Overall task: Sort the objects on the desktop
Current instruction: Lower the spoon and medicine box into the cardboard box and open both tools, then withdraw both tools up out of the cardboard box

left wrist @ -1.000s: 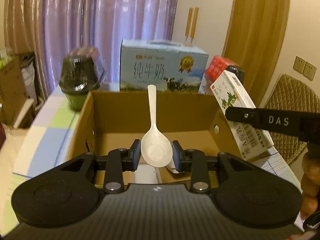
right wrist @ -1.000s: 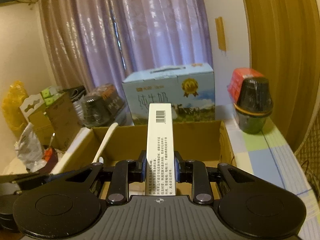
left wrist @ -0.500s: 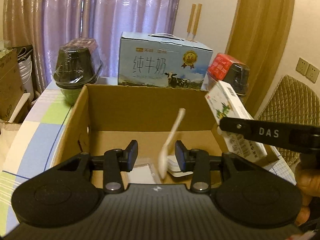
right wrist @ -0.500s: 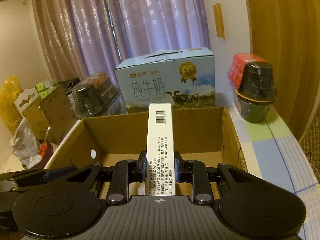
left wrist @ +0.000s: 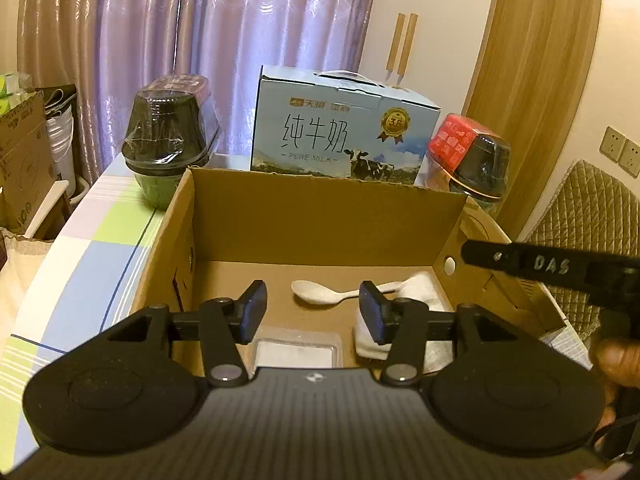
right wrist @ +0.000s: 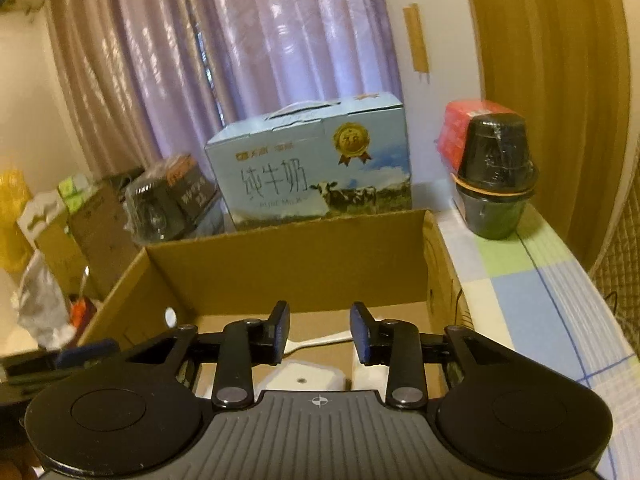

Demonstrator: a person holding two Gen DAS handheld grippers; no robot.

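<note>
An open cardboard box [left wrist: 320, 220] stands on the table in front of both grippers. On its floor lies a pale spoon [left wrist: 320, 293], bowl to the left, beside a white folded cloth [left wrist: 420, 290] and a clear plastic case [left wrist: 296, 350]. My left gripper [left wrist: 312, 295] hangs open above the box with nothing between its jaws. My right gripper [right wrist: 320, 314] is open and holds nothing; the spoon's handle [right wrist: 316, 342] shows below it. In the left wrist view one of its black fingers [left wrist: 520, 260] reaches over the box's right wall. A printed white corner [left wrist: 566, 342] shows outside that wall; I cannot tell if it is the slim carton.
Behind the box stand a blue milk carton case [left wrist: 340, 140], a wrapped dark bowl stack [left wrist: 168, 148] at the left and another with a red pack [left wrist: 476, 160] at the right. The checked tablecloth [left wrist: 100, 248] runs along the left, and a padded chair [left wrist: 592, 208] is at the right.
My left gripper opened and the spoon dropped onto the box floor. My right gripper opened too, and the slim white carton it held is gone from between its jaws.
</note>
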